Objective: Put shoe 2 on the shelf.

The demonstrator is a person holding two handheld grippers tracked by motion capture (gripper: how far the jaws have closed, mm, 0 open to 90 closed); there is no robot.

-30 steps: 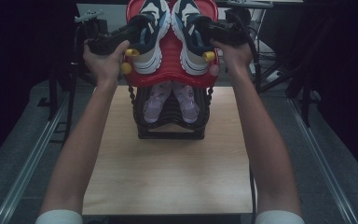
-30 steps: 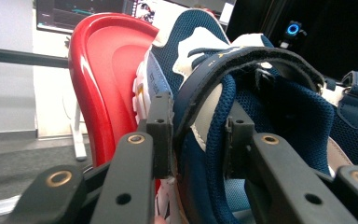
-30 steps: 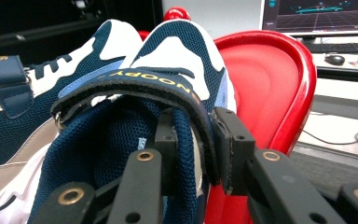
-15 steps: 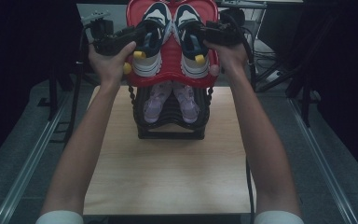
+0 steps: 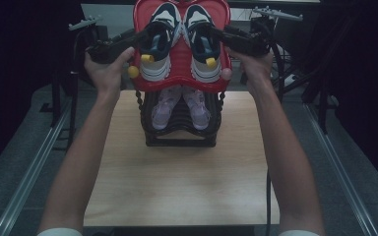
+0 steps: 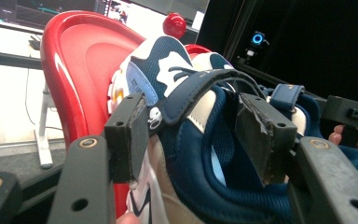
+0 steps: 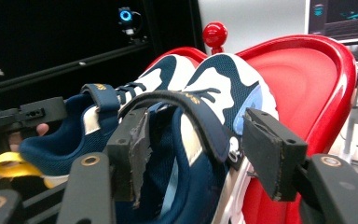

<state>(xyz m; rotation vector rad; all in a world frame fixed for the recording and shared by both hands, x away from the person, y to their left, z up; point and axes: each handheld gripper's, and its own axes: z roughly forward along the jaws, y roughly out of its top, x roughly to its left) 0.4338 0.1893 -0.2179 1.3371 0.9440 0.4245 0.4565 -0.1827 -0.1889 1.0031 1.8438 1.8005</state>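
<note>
Two navy-and-white sneakers lie side by side, toes up, in the red top tray (image 5: 179, 66) of a shoe rack. My left gripper (image 5: 149, 37) straddles the left sneaker (image 5: 159, 46) at its collar. In the left gripper view the left gripper (image 6: 196, 135) is open, its pads (image 6: 129, 135) on either side of the strap. My right gripper (image 5: 217, 34) straddles the right sneaker (image 5: 203, 49); in its own view the right gripper (image 7: 200, 154) is open, with one pad (image 7: 272, 158) clear of the shoe. Both pairs of jaws have just been opening.
Below the red tray, a pair of pale pink shoes (image 5: 179, 105) sits on the black lower tier (image 5: 179, 138). The rack stands at the far end of a wooden table (image 5: 177, 187). Metal rails run along both sides, and monitors and stands lie behind.
Both grippers' jaws have spread apart from the sneakers, which now rest in the red tray. The two sneakers sit closer together than a second ago. The hands have barely shifted.
</note>
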